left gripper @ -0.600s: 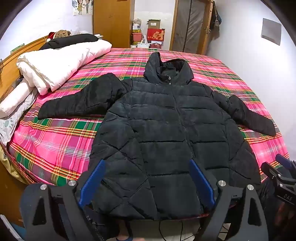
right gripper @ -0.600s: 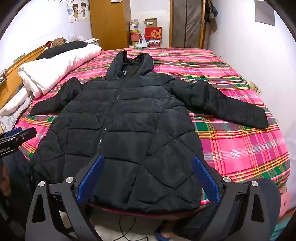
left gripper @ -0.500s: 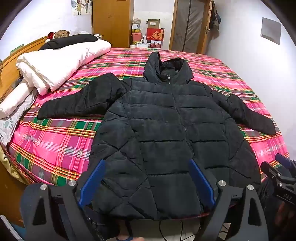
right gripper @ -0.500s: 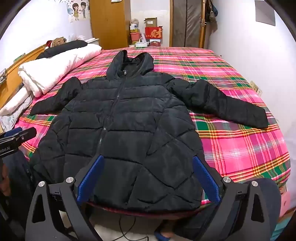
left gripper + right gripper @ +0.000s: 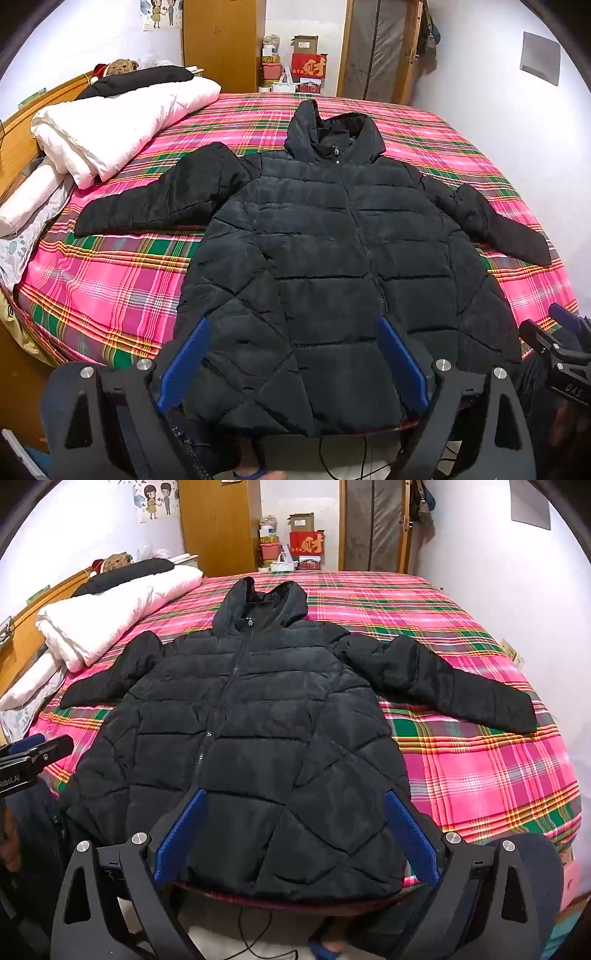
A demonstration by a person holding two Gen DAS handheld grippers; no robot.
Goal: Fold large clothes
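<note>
1. A wide bed covered by a pink, green and yellow plaid sheet fills the room; its near edge runs along the bottom of both wrist views. White walls close it in on the right, and a wooden headboard runs along the left side.
2. The black quilted hooded puffer jacket lies flat and front-up on the sheet, zipped, hood toward the far side, hem at the near edge of the bed. Both sleeves are spread outward, one to each side.
3. Compared with the frames of about half a second ago, nothing has shifted: jacket, bedding and both grippers sit in the same places.
4. The left gripper hangs above the jacket's near hem, pitched downward, jaws spread wide and released, with nothing between the blue pads.
5. The right gripper hovers likewise over the hem further to the right, jaws fully apart and empty.
6. A folded white duvet lies on the sheet's left part, well clear of the jacket, with a black pillow beyond it.
7. At the far wall stand a wooden wardrobe, a stack of red and cardboard boxes and a fabric closet.
8. Nothing rests on the jacket.
</note>
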